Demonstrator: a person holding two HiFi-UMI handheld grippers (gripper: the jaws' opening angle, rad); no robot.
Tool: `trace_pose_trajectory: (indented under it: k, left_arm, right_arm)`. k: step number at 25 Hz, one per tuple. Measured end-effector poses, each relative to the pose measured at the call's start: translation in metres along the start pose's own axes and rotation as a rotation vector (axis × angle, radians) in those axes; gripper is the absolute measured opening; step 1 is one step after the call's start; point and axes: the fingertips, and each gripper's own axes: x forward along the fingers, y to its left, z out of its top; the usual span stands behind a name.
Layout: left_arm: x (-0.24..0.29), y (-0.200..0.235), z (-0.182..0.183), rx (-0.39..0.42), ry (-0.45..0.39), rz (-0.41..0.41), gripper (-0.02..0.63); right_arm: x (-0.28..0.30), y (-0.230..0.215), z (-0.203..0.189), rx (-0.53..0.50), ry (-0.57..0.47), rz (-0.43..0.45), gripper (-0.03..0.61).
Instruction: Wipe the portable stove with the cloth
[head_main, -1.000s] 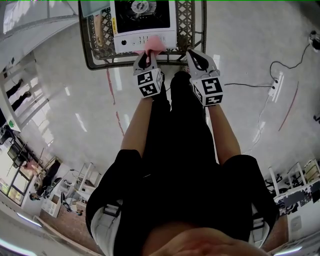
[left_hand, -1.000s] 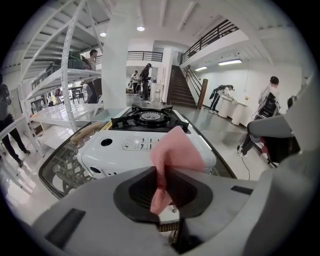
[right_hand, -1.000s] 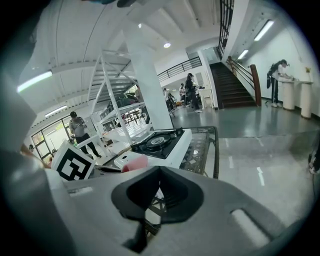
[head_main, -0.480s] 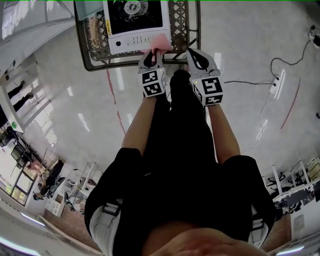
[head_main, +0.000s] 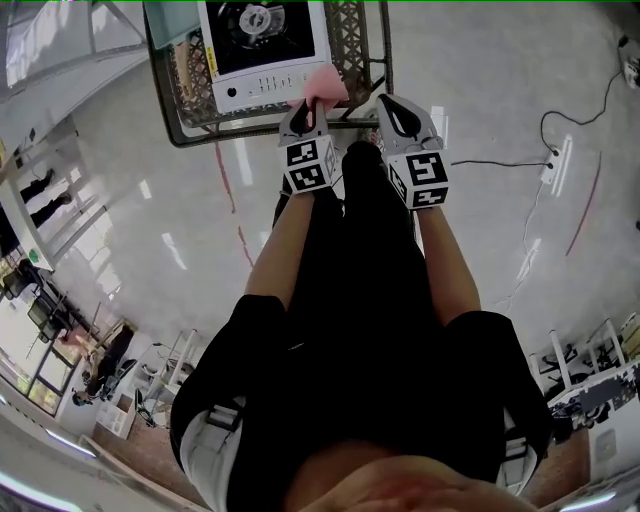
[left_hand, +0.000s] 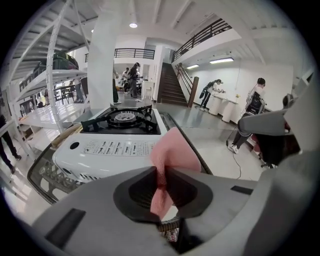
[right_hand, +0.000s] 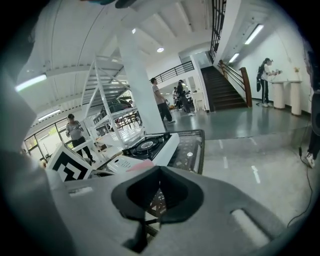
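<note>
Ok so my left gripper (left_hand: 160, 175) has the pink cloth (left_hand: 172, 147) pinched tight between its jaws, and most of it flops up and forward past the tips. The portable stove (left_hand: 112, 145) is right ahead on the wire-mesh table (head_main: 365, 45), with its white front panel toward me and the black burner (left_hand: 122, 120) behind that. The cloth is at the stove's near right corner, but I can't tell if it's actually touching. My right gripper (right_hand: 159, 172) is closed on nothing, off to the right of the stove near the table edge (basically on standby).

How I'd do this well: tip the left one down so the loose flap lies flat on the white top and the hard jaw tips don't scrape it. Then sweep sideways in overlapping passes. Go easy near the burner grate, since the cloth could snag there. If the stove slides, the right one could brace its side.
</note>
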Motion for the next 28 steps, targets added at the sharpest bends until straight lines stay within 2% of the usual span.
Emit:
trace_pose_trajectory:
  k: [2,5,10,14,18,21,24,28]
  left_arm:
    - [-0.002,0.007,0.009,-0.002,-0.012,0.003,0.048]
    - [-0.022,0.031,0.029,-0.049,-0.048,0.043,0.048]
    - [-0.053,0.098,0.058,-0.114,-0.105,0.138,0.046]
    - [-0.070,0.166,0.065,-0.154,-0.086,0.233,0.047]
    - [-0.076,0.215,0.073,-0.153,-0.055,0.292,0.048]
    - [-0.065,0.233,0.072,-0.147,-0.015,0.284,0.047]
    - [-0.049,0.238,0.065,-0.095,0.049,0.248,0.046]
    - [-0.030,0.243,0.059,-0.037,0.094,0.233,0.047]
  right_arm:
    - [0.005,0.002,0.003,-0.014,0.006,0.010,0.003]
    - [0.015,0.018,0.010,-0.050,0.016,0.041,0.003]
    - [0.045,0.055,0.032,-0.104,0.024,0.105,0.003]
    - [0.075,0.092,0.048,-0.144,0.026,0.151,0.003]
    - [0.107,0.126,0.063,-0.173,0.036,0.200,0.003]
    - [0.122,0.142,0.064,-0.189,0.050,0.213,0.003]
    - [0.130,0.147,0.065,-0.181,0.060,0.202,0.003]
    - [0.137,0.146,0.065,-0.185,0.071,0.188,0.003]
